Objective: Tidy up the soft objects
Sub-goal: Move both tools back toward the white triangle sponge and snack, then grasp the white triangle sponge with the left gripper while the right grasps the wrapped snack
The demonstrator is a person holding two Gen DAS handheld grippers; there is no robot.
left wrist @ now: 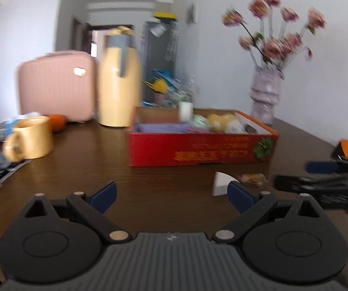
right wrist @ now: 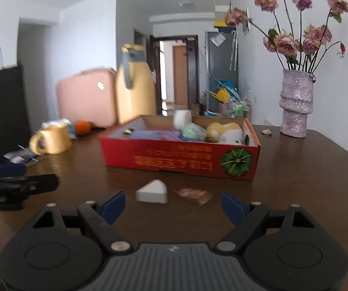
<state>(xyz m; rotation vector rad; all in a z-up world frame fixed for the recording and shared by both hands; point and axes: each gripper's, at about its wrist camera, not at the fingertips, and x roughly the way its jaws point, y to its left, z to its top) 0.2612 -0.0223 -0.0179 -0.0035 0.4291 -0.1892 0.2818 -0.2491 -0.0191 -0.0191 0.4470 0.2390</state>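
Both the left gripper [left wrist: 171, 197] and right gripper [right wrist: 173, 205] are hovering with jaws wide, empty, facing a white wedge-shaped sponge [right wrist: 152, 192] lying beside a crinkly wrapper [right wrist: 194, 194] before the red box [right wrist: 178, 160].

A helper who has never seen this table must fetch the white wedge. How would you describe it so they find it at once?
Start at the red cardboard box of soft toys in the middle of the dark wooden table. On the bare wood in front of it, nearer the grippers, lies the white wedge. Beside it sits a small clear snack packet; the wedge is plain, white and cheese-slice shaped.
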